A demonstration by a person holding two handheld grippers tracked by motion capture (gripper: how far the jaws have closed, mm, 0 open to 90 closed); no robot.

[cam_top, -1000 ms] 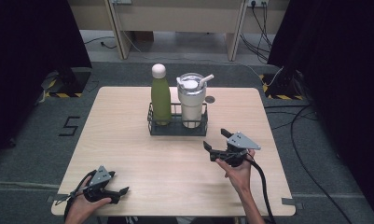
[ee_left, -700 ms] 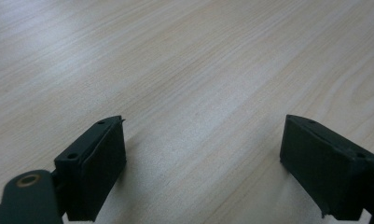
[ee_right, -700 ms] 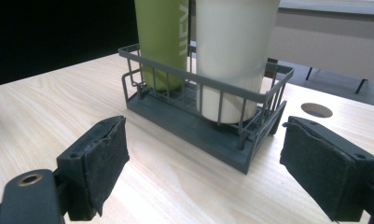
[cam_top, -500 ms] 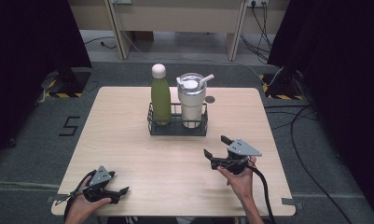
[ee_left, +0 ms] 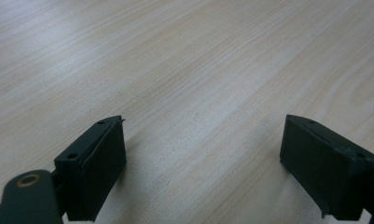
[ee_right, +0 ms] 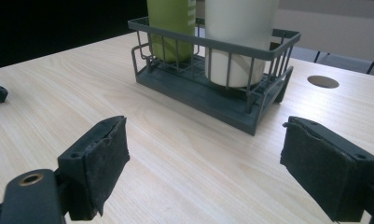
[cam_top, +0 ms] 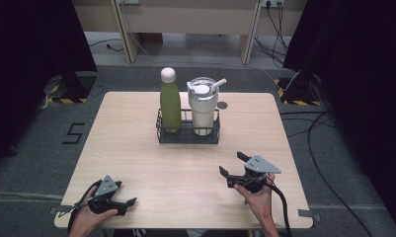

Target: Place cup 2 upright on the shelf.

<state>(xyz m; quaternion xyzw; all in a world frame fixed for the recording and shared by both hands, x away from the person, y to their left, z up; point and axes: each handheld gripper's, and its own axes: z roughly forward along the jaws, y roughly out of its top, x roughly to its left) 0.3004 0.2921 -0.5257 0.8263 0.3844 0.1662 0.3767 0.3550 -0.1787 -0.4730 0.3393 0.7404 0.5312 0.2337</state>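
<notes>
At the near left corner of the table, the left gripper is held low in the person's left hand, jaws pointed to the right along the near edge. In the left gripper view its two black jaws are seen standing wide apart, with nothing but bare pale wood between them, so the left gripper is open and empty.

Across to the middle now. A dark wire basket is set toward the far side of the table. A green bottle with a pale cap is stood upright in its left compartment. A white tumbler with a lid and straw is stood upright in the right one, just beside the bottle. A small round hole is seen in the tabletop just behind the basket's right end.

On the right, the right gripper is held above the table in the right hand, well apart from the basket and aimed toward it. In the right gripper view, the basket, the bottle and the tumbler are framed ahead of the jaws. Those jaws are spread wide with nothing gripped, so the right gripper is open too.
</notes>
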